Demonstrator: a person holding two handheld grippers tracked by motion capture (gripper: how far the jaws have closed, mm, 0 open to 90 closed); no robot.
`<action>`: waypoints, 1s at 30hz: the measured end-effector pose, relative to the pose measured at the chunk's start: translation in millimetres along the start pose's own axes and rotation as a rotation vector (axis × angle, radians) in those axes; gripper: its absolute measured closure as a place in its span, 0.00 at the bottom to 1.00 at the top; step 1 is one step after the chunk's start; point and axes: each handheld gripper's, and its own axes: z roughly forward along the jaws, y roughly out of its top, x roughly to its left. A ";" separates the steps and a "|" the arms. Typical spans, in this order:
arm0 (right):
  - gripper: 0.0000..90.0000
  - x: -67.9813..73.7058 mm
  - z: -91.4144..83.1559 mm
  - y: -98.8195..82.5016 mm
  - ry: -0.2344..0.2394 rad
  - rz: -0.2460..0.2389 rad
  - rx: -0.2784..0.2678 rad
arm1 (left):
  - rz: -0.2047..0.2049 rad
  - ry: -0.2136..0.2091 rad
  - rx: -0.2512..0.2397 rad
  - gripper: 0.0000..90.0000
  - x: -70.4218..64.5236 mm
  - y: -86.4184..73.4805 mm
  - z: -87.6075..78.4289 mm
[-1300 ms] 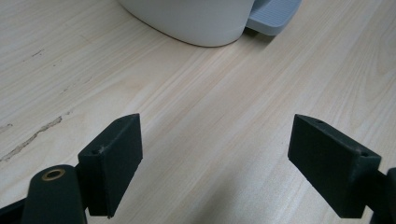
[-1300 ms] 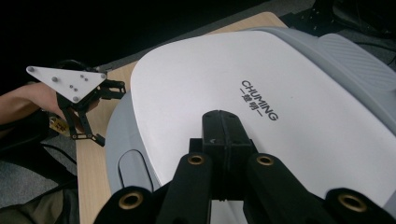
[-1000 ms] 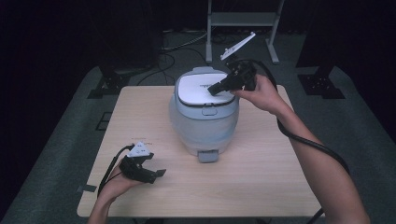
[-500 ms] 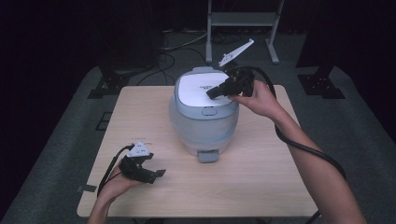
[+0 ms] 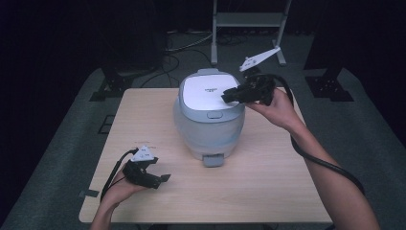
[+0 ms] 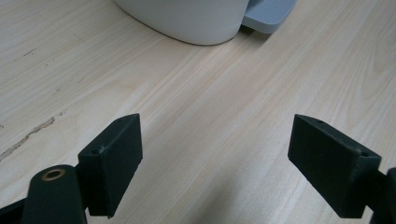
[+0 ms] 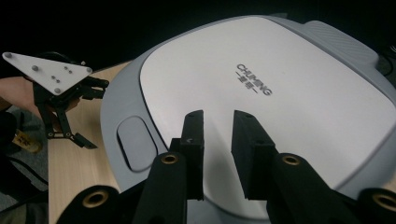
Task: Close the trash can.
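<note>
right gripper (image 7: 217, 135) | jaws just opened slightly, nothing between | over rice cooker lid (image 7: 289, 93)

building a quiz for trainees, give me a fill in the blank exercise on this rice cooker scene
1. The rice cooker stands on a wooden ____.
2. The cooker's lid is ____.
3. The right gripper hovers over the cooker's ____, jaws slightly apart with nothing between them.
4. The left gripper sits low over the table with its jaws wide ____.

Missing words: table; closed; lid; open
</note>
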 end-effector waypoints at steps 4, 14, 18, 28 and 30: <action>0.77 -5.3 -15.2 -11.5 -0.020 0.025 -0.010 | 0.005 -0.001 -0.001 0.19 -1.0 0.4 0.3; 0.71 -10.1 -40.9 -34.8 -0.055 0.060 -0.023 | 0.003 0.000 -0.002 0.19 -0.6 -0.2 -1.1; 0.70 -12.0 -45.7 -44.1 -0.060 0.068 -0.020 | -0.001 0.008 0.001 0.19 0.4 -1.5 -1.7; 0.63 -15.5 -52.7 -66.5 -0.066 0.093 -0.015 | -0.008 0.012 0.001 0.19 2.4 -3.2 -2.8; 0.62 -16.0 -54.8 -70.8 -0.072 0.099 -0.014 | -0.010 0.012 0.001 0.19 2.6 -3.3 -2.9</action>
